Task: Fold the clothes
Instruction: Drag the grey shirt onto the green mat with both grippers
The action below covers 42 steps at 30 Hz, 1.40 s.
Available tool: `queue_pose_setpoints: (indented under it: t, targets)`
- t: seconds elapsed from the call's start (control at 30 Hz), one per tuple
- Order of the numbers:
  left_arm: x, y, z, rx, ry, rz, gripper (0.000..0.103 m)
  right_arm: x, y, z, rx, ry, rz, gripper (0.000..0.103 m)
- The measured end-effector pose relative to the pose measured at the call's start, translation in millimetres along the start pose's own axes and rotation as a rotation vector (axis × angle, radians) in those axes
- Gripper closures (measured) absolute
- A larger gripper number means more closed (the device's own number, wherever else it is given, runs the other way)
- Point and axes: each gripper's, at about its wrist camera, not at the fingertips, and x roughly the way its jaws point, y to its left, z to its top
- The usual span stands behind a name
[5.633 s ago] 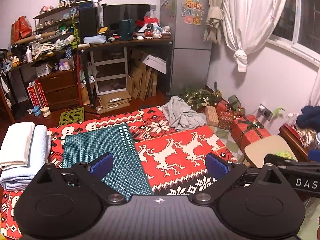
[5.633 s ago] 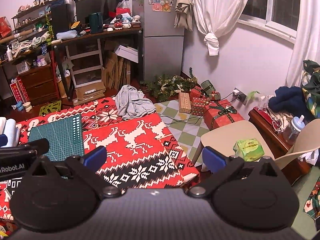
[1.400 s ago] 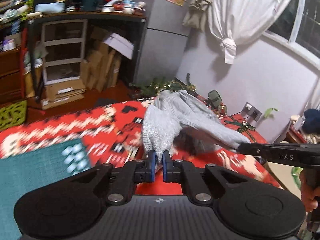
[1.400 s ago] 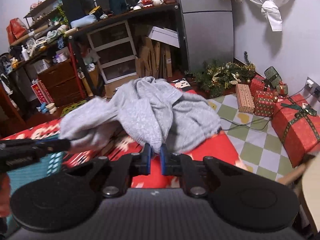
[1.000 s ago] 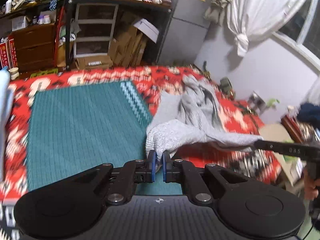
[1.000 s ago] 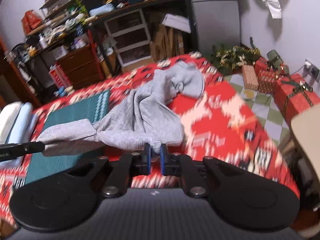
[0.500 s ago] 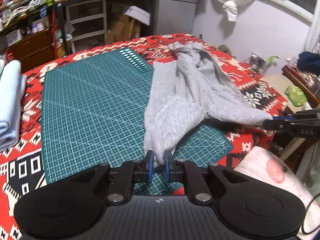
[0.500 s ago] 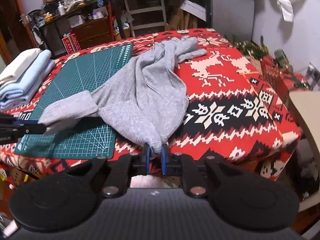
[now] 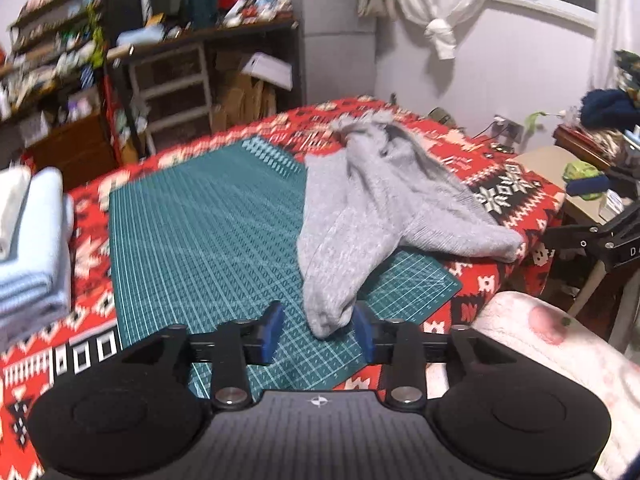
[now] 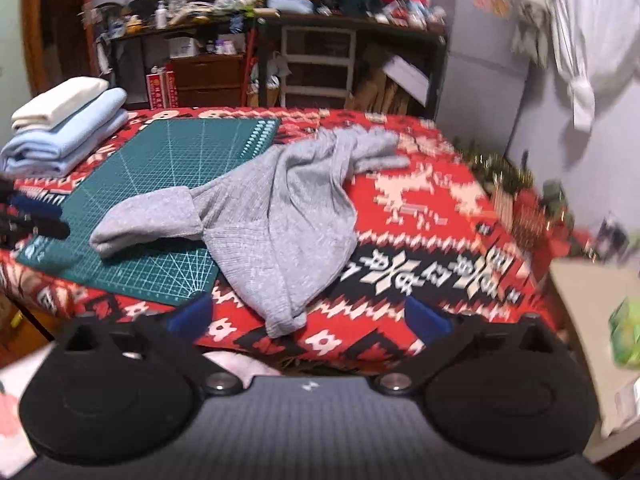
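Left wrist view, listed left to right. Folded stack [image 9: 28, 240]: white piece on top of pale blue pieces, at the left edge of the bench [image 9: 512, 204], which wears a red patterned cloth. Green cutting mat [image 9: 200, 240]: flat on the cloth, filling the middle. Grey garment [image 9: 360, 216]: crumpled and unfolded, its long axis running from the far side of the bench toward the camera; its left part lies on the mat's right side, its right part on the red cloth. One narrow end points at the camera and rests on the mat between the fingers of the left tool [image 9: 318, 330]; a second end reaches right to the bench corner. Left tool: jaws opening, blue pads clear of the fabric on both sides.

Right wrist view, left to right. Same stack [image 10: 64, 132] at far left; mat [image 10: 168, 184]; garment [image 10: 276, 216] straddling the mat's right edge. A rolled end points left across the mat; another end droops toward the near bench edge, lying between the fingers of the right tool [image 10: 308, 316]. Right tool: jaws opening, spread wide, gripping nothing.
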Motion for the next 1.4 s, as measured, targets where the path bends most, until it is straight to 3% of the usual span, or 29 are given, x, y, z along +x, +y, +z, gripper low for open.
queue_pose_setpoints:
  t: [0.07,0.17,0.23,0.27,0.33,0.4,0.47,0.6,0.67,0.77,1.0,1.2,1.4]
  targets:
    - [-2,-2,0,0.021,-0.016,-0.008,0.039,-2,-2,-2,-0.012,-0.013,0.026,0.0]
    - [-2,-4,1,0.047,-0.014,-0.064,0.031,-3,-7,-2,-0.011,-0.013,0.087,0.0]
    - [-2,-5,0,0.09,-0.02,-0.109,0.028,-3,-9,-2,-0.009,-0.005,0.083,0.0]
    - [-1,-5,0,0.107,-0.021,-0.115,0.023,-3,-8,-3,-0.016,-0.005,0.072,0.0]
    - [2,-8,-1,0.136,-0.02,-0.104,0.022,-2,-6,-4,-0.034,0.003,0.054,0.0]
    - [9,-11,-2,0.198,0.003,-0.076,0.024,2,-6,-5,-0.061,0.017,0.072,0.001]
    - [17,-13,-3,0.26,0.027,-0.053,0.041,9,-2,-7,-0.125,0.024,0.062,0.007]
    - [26,-12,-5,0.351,0.045,-0.043,0.052,19,13,-11,-0.347,0.025,0.025,0.043]
    - [27,-12,-7,0.38,0.04,-0.035,0.069,23,20,-13,-0.449,0.03,0.018,0.053]
    - [26,-13,-7,0.399,0.022,-0.052,0.075,27,30,-15,-0.576,0.019,0.054,0.079]
    - [38,-20,-7,0.417,0.043,-0.118,0.075,50,44,-20,-0.747,0.074,0.181,0.08]
    - [49,-18,-5,0.397,0.075,-0.149,0.074,70,28,-20,-0.751,0.151,0.237,0.081]
    - [53,-15,-2,0.41,0.09,-0.163,0.074,70,25,-18,-0.874,0.188,0.266,0.08]
